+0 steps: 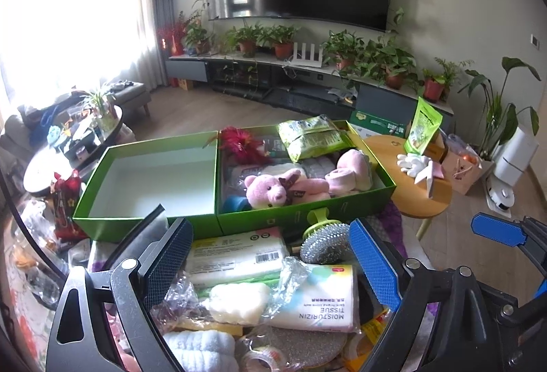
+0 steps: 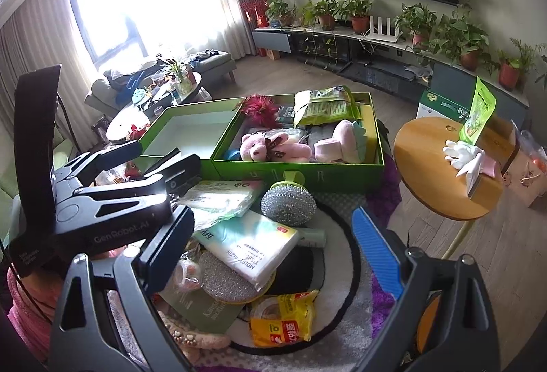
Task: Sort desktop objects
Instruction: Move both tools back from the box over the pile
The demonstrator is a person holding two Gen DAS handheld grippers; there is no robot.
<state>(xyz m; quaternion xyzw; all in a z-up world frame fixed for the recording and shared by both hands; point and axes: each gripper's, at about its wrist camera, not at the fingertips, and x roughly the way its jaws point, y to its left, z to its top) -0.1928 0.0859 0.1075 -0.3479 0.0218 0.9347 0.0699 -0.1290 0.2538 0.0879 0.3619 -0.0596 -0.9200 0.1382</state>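
Observation:
My left gripper [image 1: 270, 259] hangs open over a heap of loose items: a white wipes pack [image 1: 236, 255], a steel scrubber with a green handle [image 1: 324, 243], a tissue pack [image 1: 318, 300] and a wrapped sponge [image 1: 239, 302]. Nothing sits between its pads. My right gripper [image 2: 273, 252] is also open, above the tissue pack [image 2: 253, 249] and a yellow packet [image 2: 283, 320], touching neither. Behind the heap stands a green box [image 1: 301, 218]. Its right half holds a pink teddy bear [image 1: 270, 190] and green snack bags [image 1: 311, 136]. Its left half [image 1: 154, 180] is empty.
A round wooden side table [image 2: 427, 167] stands to the right with a white glove [image 2: 461, 149] and a green pouch [image 2: 478, 112] on it. The left gripper's fingers [image 2: 171, 172] reach in at the left of the right wrist view. A cluttered dark table [image 1: 37, 167] lies far left.

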